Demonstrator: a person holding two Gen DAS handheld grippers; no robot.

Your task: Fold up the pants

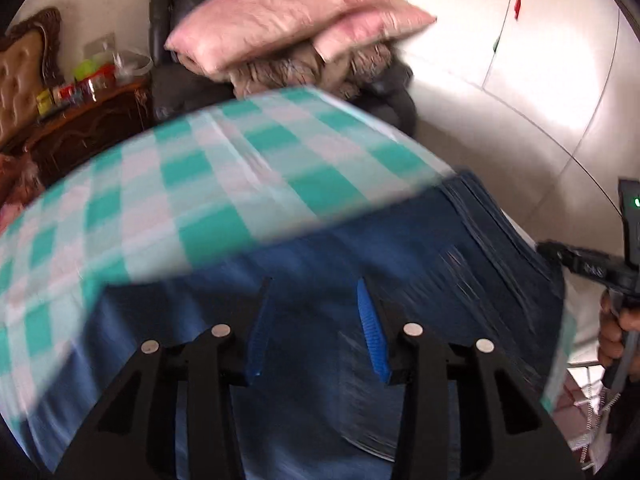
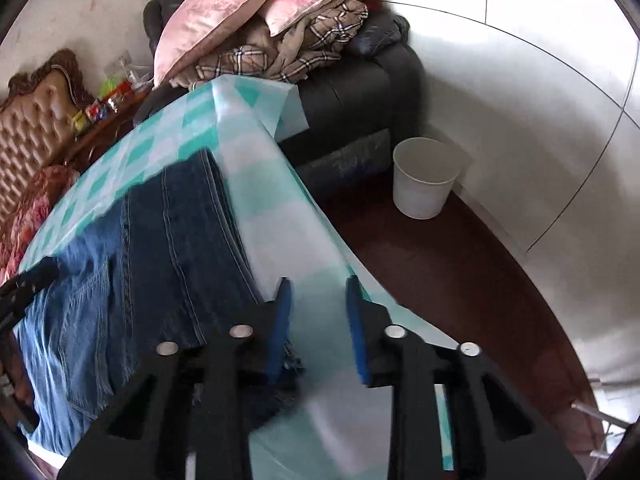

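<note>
Hovering spread and empty, left gripper (image 1: 318,328) over the jeans (image 1: 360,272), right gripper (image 2: 318,330) beside their edge, likely seeking grips.

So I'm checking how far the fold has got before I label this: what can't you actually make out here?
- Left wrist view: motion blur smears the jeans and checkered cloth, so seams and fold lines are unreadable.
- Right wrist view: the right gripper body covers the jeans' near edge; the frayed denim by its left finger is hard to read.
- Right wrist view: the left gripper is cut off by the frame edge.
- Both views: the jeans' full outline runs out of sight.
</note>
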